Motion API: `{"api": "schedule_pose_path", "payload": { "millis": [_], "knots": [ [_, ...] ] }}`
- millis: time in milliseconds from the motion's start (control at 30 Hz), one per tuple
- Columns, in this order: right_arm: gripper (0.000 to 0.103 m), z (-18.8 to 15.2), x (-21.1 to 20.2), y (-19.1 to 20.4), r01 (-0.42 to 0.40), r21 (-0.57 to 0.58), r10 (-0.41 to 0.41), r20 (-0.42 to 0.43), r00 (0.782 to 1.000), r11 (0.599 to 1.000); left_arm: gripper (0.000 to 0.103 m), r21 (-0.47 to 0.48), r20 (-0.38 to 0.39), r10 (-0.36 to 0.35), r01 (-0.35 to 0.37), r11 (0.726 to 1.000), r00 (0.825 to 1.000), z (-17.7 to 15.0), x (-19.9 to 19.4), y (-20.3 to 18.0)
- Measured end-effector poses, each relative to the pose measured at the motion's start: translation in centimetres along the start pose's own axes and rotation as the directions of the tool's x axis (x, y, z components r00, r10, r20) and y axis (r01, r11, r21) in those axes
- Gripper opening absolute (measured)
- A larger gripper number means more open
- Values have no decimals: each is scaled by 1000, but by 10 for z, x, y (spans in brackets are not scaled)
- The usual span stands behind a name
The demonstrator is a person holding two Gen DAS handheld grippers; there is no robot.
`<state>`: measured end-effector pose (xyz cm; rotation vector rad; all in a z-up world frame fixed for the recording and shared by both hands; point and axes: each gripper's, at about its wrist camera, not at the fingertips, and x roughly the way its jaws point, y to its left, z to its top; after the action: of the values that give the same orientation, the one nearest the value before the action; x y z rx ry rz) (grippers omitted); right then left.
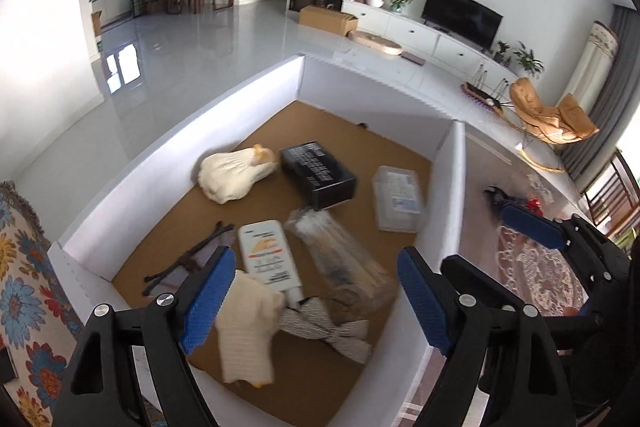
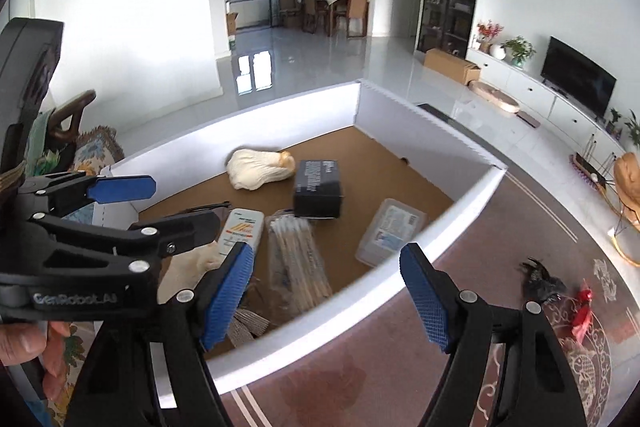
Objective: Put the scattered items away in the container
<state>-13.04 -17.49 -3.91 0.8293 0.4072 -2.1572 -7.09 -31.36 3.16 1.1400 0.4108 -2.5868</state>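
Both tongs, left and right, gape empty over the box; apparently between loads; next, the dark clip right of the right tongs.

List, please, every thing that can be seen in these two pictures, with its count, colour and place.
container: one, white walls, brown floor, on rug
knitted gloves: two, cream, one at back left, one in front
black box: one, middle back
clear case: one, right inside
tube: one, white and orange, front centre
swab packet: one, clear, beside tube
striped bow: one, grey-white, front
dark clip: one, on rug outside
red item: one, on rug
left gripper: black, blue pads, open
right gripper: same, open
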Motion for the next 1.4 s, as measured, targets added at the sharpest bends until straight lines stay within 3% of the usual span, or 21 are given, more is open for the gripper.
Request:
{"api": "schedule_pose_path", "payload": {
  "millis": [100, 200, 233, 367, 500, 600, 667, 800, 933, 1100, 1233, 1400],
  "knots": [
    [79, -31, -38, -43, 78, 70, -81, 49, 996, 995, 84, 75, 43, -89, 86, 993, 995, -13, -19, -57],
    [80, -75, -68, -91, 175, 157, -183, 36, 982, 972, 94, 164, 40, -193, 184, 969, 980, -33, -26, -115],
    [80, -92, -76, -108, 210, 191, -217, 18, 976, 959, 99, 192, 34, -224, 214, 958, 974, -41, -24, -133],
    [80, -172, -106, -170, 363, 312, -360, -71, 930, 878, 100, 306, -48, -314, 314, 899, 948, -82, 4, -201],
    [80, -248, -124, -218, 509, 396, -469, -201, 860, 764, 100, 367, -190, -341, 389, 845, 921, -121, 61, -251],
    [80, -287, -134, -244, 548, 461, -477, -272, 836, 698, 99, 376, -269, -324, 409, 832, 907, -140, 98, -272],
    [80, -303, -137, -251, 567, 463, -483, -299, 823, 681, 99, 387, -298, -303, 405, 828, 905, -149, 115, -279],
    [80, -312, -138, -249, 576, 453, -492, -301, 817, 680, 100, 437, -282, -299, 399, 806, 912, -158, 119, -285],
    [80, -314, -133, -247, 566, 445, -473, -311, 824, 694, 103, 470, -264, -288, 384, 795, 920, -164, 121, -288],
    [80, -318, -128, -248, 546, 453, -446, -315, 838, 705, 103, 541, -241, -225, 323, 777, 944, -172, 124, -299],
    [84, -324, -129, -255, 520, 498, -417, -310, 854, 694, 103, 541, -240, -228, 326, 775, 943, -172, 125, -298],
    [87, -324, -127, -254, 528, 494, -421, -319, 849, 690, 103, 542, -239, -228, 324, 776, 944, -171, 127, -299]
  ]
}}
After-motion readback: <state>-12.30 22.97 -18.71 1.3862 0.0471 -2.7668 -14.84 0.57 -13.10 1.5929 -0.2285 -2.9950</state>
